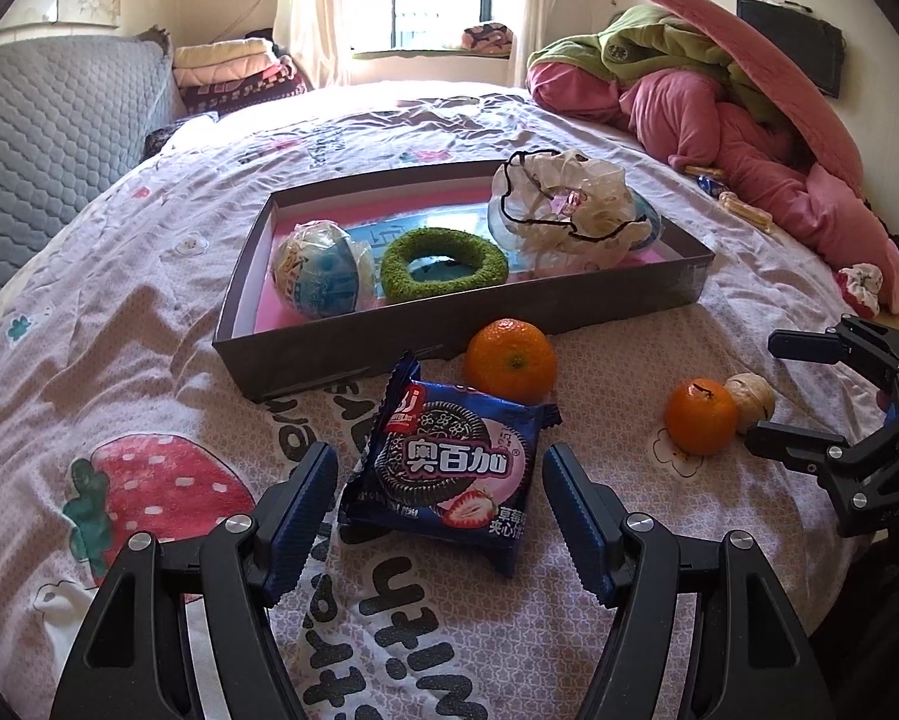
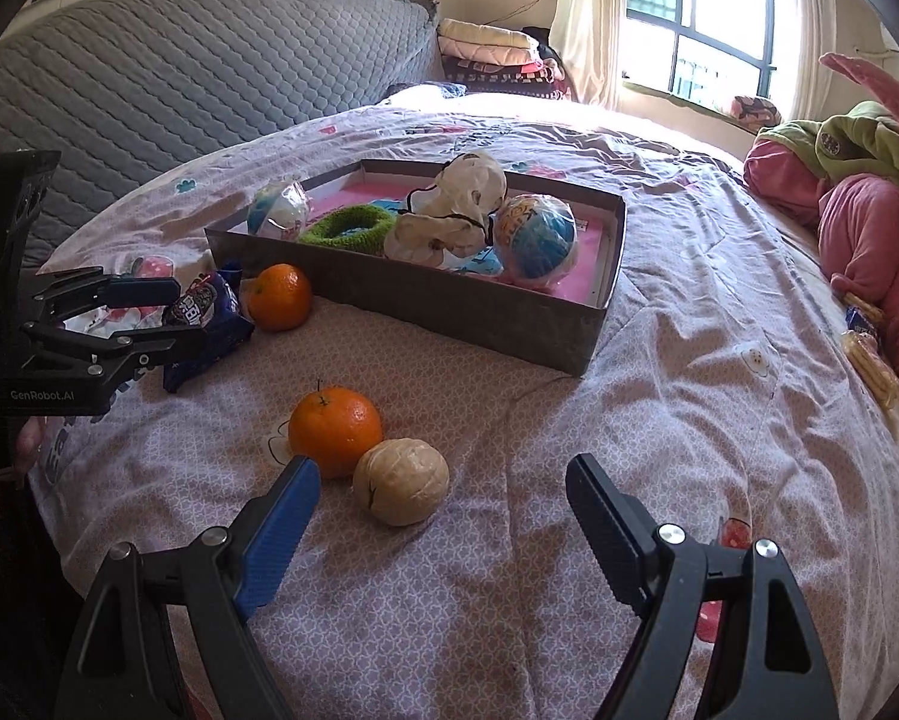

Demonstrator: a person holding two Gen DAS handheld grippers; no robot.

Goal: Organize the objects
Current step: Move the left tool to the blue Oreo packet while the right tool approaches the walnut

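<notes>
A shallow dark box (image 1: 647,294) (image 2: 425,306) lies on the bed. It holds a wrapped ball (image 1: 320,276), a green fuzzy ring (image 1: 443,264) (image 2: 344,228), a crumpled plastic bag (image 1: 569,204) (image 2: 449,210) and a second ball (image 2: 536,237). A blue cookie packet (image 1: 455,468) (image 2: 209,315) lies between the fingers of my open left gripper (image 1: 440,516) (image 2: 173,315). Two oranges (image 1: 509,360) (image 1: 701,417) (image 2: 335,432) (image 2: 280,297) and a walnut (image 1: 749,399) (image 2: 401,483) lie in front of the box. My right gripper (image 2: 443,510) (image 1: 767,393) is open, with the walnut just ahead of it.
The bed (image 1: 89,330) has a printed sheet. A grey quilted headboard (image 2: 179,78) stands at the left. Pink and green bedding (image 1: 719,102) is piled at the right, with snack items (image 2: 869,348) beside it. Folded blankets (image 1: 233,72) sit by the window.
</notes>
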